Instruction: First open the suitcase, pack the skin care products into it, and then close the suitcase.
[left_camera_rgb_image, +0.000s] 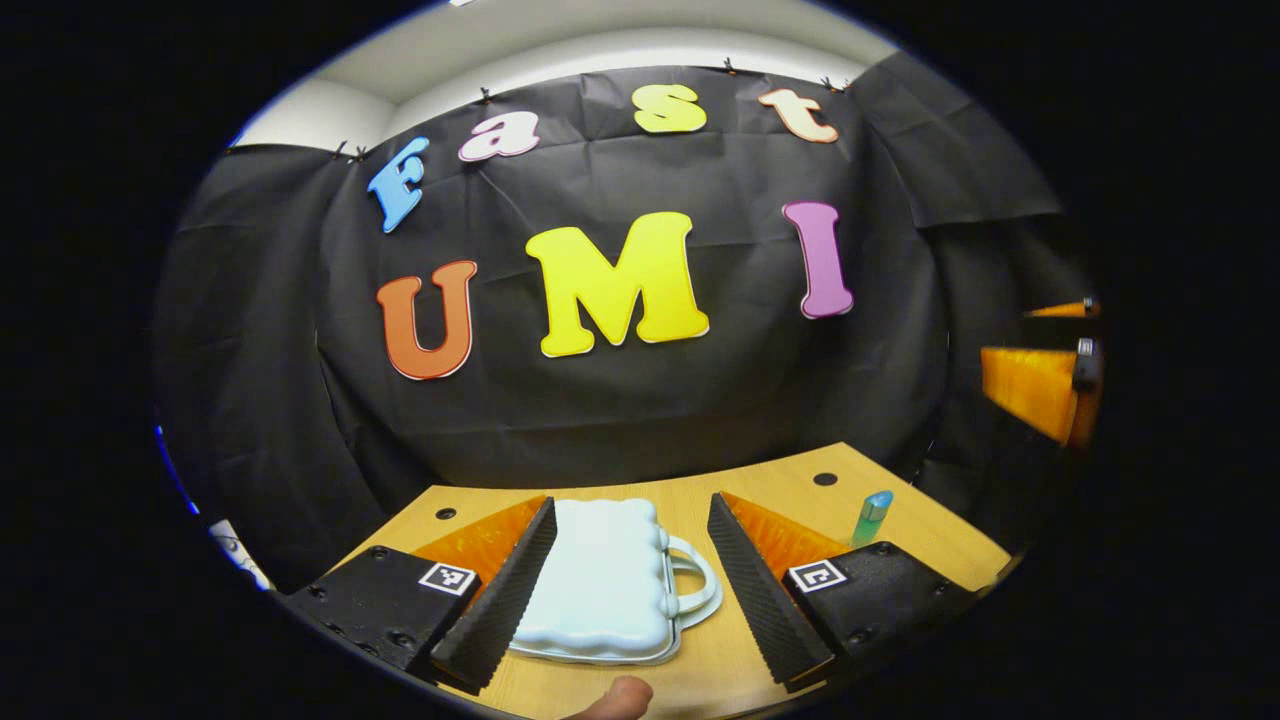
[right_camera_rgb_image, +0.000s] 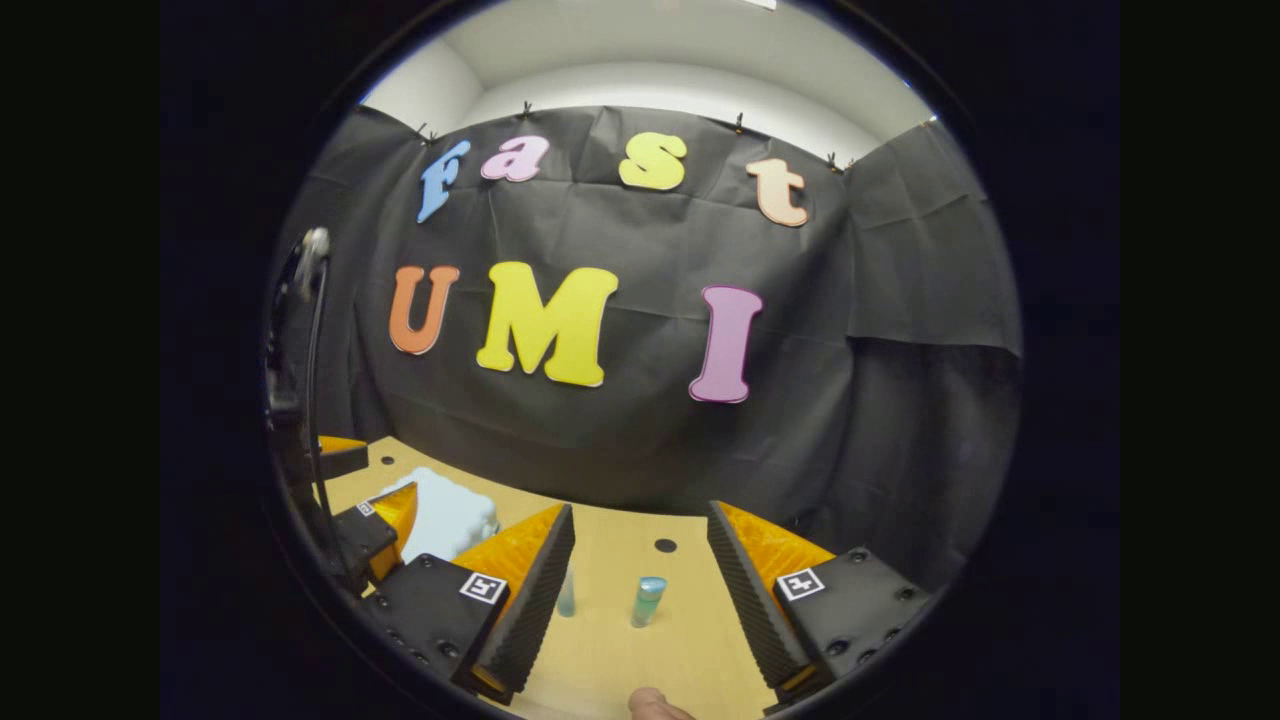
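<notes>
Left gripper (left_camera_rgb_image: 632, 580): jaws spread wide, holding nothing. In the left gripper view, the closed suitcase (left_camera_rgb_image: 600, 590) lies flat on the desk (left_camera_rgb_image: 770, 480) between the fingers, handle toward the right edge. A skincare tube (left_camera_rgb_image: 871, 516) stands near the right edge.

Right gripper (right_camera_rgb_image: 640, 590): jaws apart, empty. In the right gripper view, the tube (right_camera_rgb_image: 648, 600) stands upright between the fingers; the suitcase (right_camera_rgb_image: 445, 515) lies toward the desk's left edge, beside the left gripper (right_camera_rgb_image: 385, 520).

Closed pale suitcase (left_camera_rgb_image: 600, 580); upright teal bottle (right_camera_rgb_image: 648, 600).

You have the pale-blue hard-shell suitcase (left_camera_rgb_image: 598, 580) lying flat and closed on the wooden table (left_camera_rgb_image: 800, 480), towards its left edge. The small teal-capped bottle (right_camera_rgb_image: 648, 600) stands upright to its right, well apart.
</notes>
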